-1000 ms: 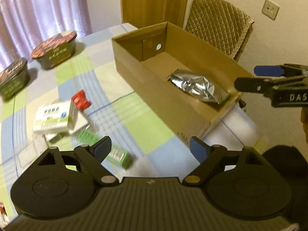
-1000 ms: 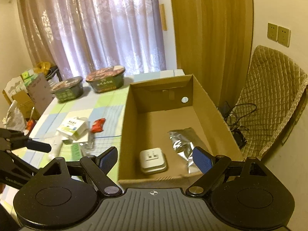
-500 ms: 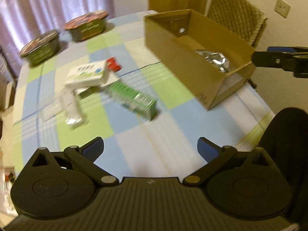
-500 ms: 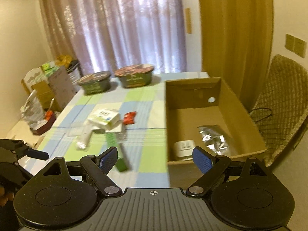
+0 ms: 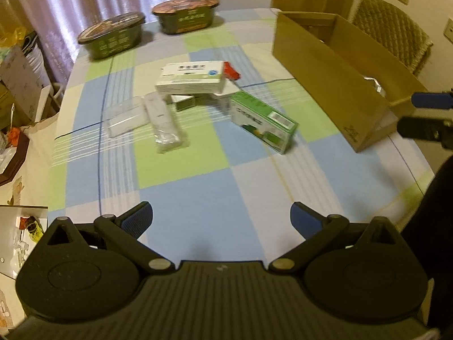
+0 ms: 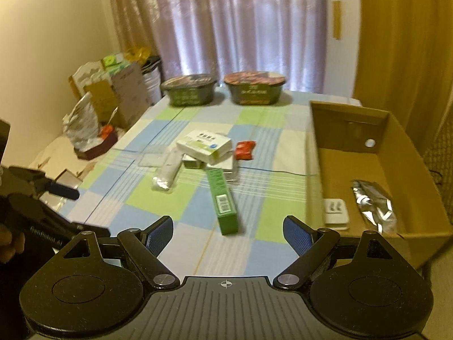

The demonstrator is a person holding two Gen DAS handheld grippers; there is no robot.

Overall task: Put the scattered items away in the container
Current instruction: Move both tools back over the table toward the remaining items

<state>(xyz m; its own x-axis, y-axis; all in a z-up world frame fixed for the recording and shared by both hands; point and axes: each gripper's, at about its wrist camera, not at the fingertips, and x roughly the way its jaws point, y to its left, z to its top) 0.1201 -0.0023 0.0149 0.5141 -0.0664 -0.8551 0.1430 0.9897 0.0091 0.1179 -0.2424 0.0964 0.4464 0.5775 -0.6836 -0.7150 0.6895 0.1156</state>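
Meanwhile, left gripper and right gripper both hang spread wide, empty.

Left gripper and right gripper: black ribbed housings with 2 round discs, silver pivot screws and blue textured finger pads; white lettering is printed on the left gripper's side, seen from the right wrist

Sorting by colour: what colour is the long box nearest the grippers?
Green box, clearest in the right wrist view.

Scattered items lie left of container.
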